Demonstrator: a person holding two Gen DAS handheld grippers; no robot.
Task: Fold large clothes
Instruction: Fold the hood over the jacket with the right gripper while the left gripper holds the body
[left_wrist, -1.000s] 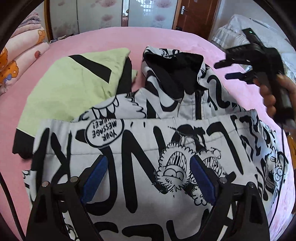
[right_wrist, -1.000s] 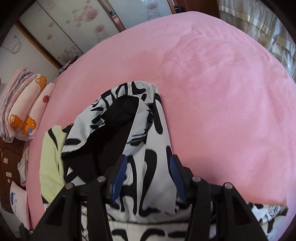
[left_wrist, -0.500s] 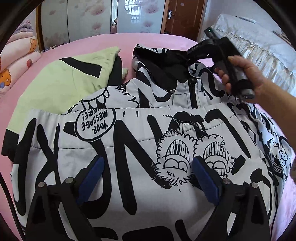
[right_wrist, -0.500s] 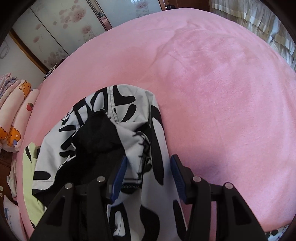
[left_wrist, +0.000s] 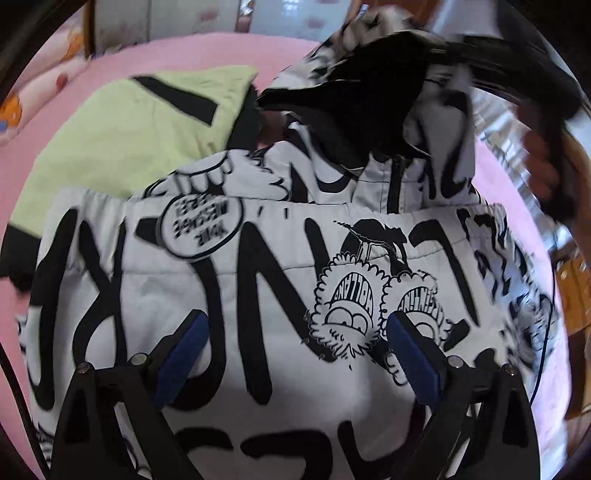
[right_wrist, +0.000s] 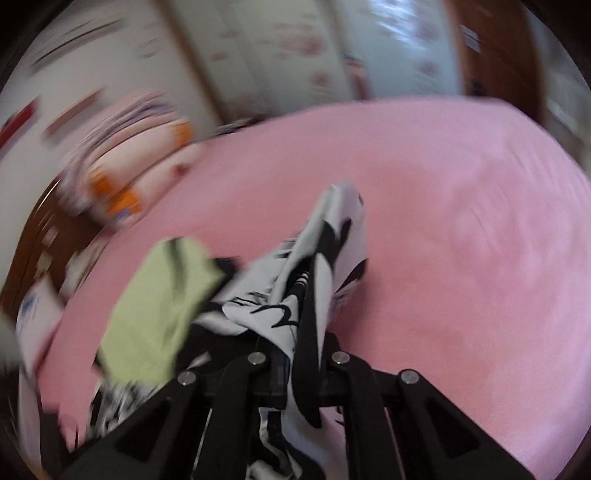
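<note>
A white jacket with black cartoon print (left_wrist: 280, 280) lies on the pink bed, its lower part folded up over the body. My left gripper (left_wrist: 295, 354) is open just above the folded part, blue pads (left_wrist: 181, 354) wide apart. My right gripper (right_wrist: 299, 365) is shut on the jacket's hood (right_wrist: 325, 236) and holds it lifted off the bed. In the left wrist view the hood (left_wrist: 354, 85) hangs raised at the top, black lining showing, with the right gripper blurred at the upper right (left_wrist: 524, 70).
A light green garment with black stripes (left_wrist: 129, 125) lies left of the jacket, also in the right wrist view (right_wrist: 159, 306). The pink bed (right_wrist: 461, 240) spreads to the right. Folded quilts (right_wrist: 122, 173) are stacked at the far left. Wardrobe doors stand behind.
My right gripper closed on the hood and lifted it up off the bed, swinging fast. My left gripper stayed open over the folded part, moving only slightly.
</note>
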